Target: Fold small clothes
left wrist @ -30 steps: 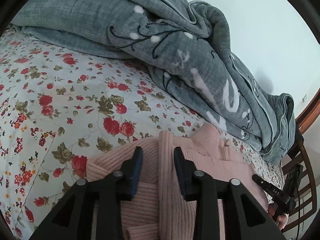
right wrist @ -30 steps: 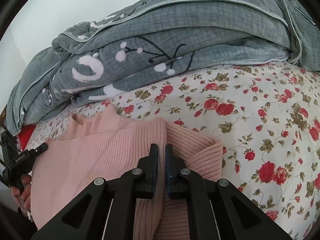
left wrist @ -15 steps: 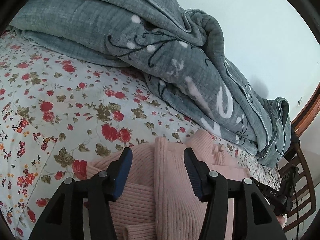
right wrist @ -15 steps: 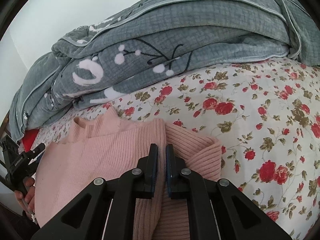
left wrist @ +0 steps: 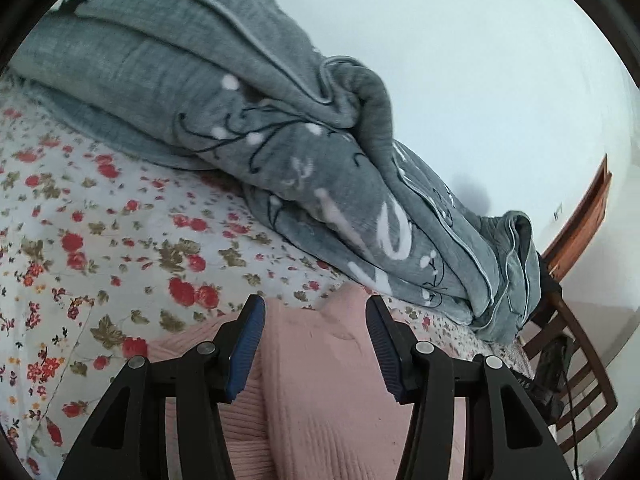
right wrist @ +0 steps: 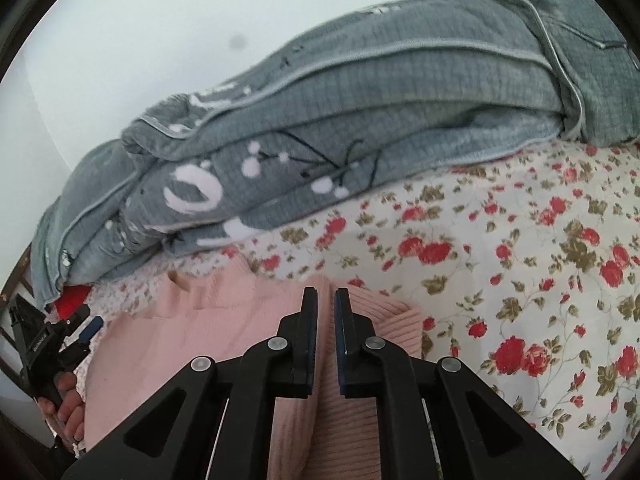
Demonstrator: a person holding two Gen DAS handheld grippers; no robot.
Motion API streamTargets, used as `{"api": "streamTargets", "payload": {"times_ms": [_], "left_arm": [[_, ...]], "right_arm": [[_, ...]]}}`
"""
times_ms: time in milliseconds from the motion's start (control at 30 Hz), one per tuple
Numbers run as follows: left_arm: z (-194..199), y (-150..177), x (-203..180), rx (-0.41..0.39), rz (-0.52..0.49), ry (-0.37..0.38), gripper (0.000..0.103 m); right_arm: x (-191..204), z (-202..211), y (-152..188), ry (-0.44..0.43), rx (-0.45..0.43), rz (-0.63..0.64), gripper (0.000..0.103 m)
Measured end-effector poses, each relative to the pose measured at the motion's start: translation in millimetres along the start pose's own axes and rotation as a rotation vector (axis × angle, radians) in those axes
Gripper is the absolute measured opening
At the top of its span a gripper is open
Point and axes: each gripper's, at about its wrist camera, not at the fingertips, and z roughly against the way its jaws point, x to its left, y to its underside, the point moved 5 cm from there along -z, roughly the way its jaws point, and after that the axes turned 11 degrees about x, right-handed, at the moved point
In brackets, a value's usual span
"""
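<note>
A pink ribbed knit sweater (left wrist: 320,380) lies on the floral bed sheet (left wrist: 100,240), partly folded, with a raised fold running down its middle. My left gripper (left wrist: 314,312) is open wide above the sweater, its jaws on either side of the fold and holding nothing. In the right wrist view the sweater (right wrist: 192,332) spreads to the left. My right gripper (right wrist: 326,300) is shut on the sweater's folded edge. The left gripper also shows in the right wrist view (right wrist: 60,340), held in a hand at the far left.
A bulky grey quilt (left wrist: 280,128) is piled along the back of the bed, also in the right wrist view (right wrist: 340,128). A wooden chair (left wrist: 572,360) stands beside the bed at the right. A white wall is behind.
My left gripper has opened wide, let go of the sweater's fold and lifted back. My right gripper has stayed shut on the fold and tilted up a little.
</note>
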Motion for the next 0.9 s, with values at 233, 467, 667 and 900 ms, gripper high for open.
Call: {"api": "streamTargets", "payload": {"times_ms": [233, 467, 667, 900], "left_arm": [[-4, 2, -14, 0.022, -0.073, -0.01, 0.049], [-30, 12, -17, 0.144, -0.127, -0.168, 0.051], [-32, 12, -10, 0.161, -0.101, -0.179, 0.052], [-31, 12, -9, 0.163, -0.097, -0.177, 0.052]], "right_arm": [[31, 1, 8, 0.047, -0.013, 0.169, 0.009], [34, -20, 14, 0.132, 0.083, 0.199, 0.01], [34, -24, 17, 0.157, 0.098, 0.21, 0.012], [36, -23, 16, 0.162, 0.093, 0.219, 0.014]]}}
